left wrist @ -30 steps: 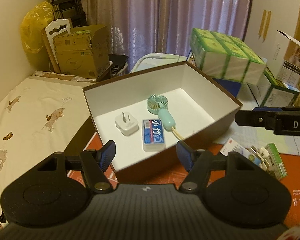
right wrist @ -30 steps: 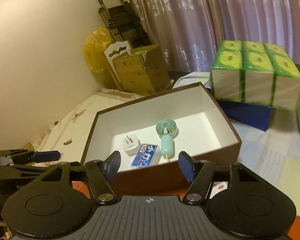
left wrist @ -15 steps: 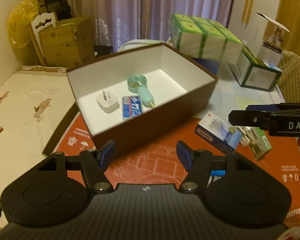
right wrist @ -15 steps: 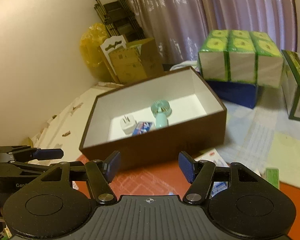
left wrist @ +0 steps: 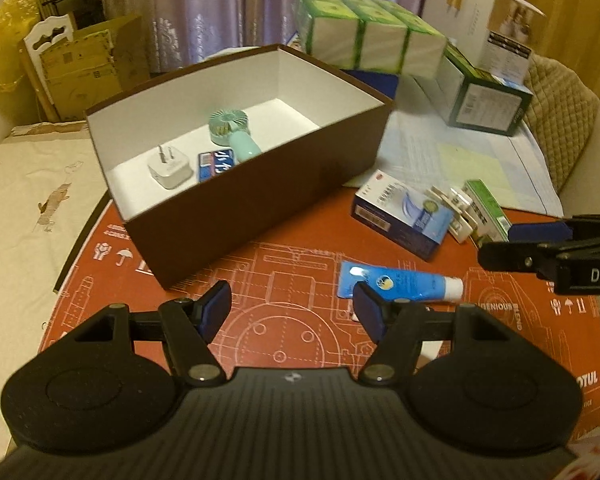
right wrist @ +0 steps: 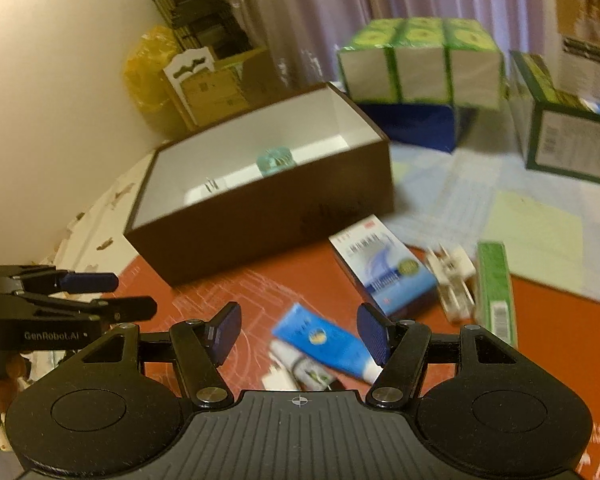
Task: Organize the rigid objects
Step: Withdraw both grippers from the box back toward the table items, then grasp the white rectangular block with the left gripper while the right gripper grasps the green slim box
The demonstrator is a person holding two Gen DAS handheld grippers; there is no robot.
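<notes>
My left tongs point(left wrist: 292, 312) stood open and empty above the red mat point(left wrist: 292, 252). My right tongs point(right wrist: 300, 332) were open too, holding nothing, over the blue tube point(right wrist: 324, 340). The brown box point(left wrist: 260, 196) held a fan point(left wrist: 230, 132), a plug point(left wrist: 170, 166) and a blue pack point(left wrist: 216, 164). A carton point(left wrist: 400, 214) lay just right of it.

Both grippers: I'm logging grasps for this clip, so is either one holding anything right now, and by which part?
Nothing is held. The left gripper and the right gripper both stand open and empty above the red mat.
</notes>
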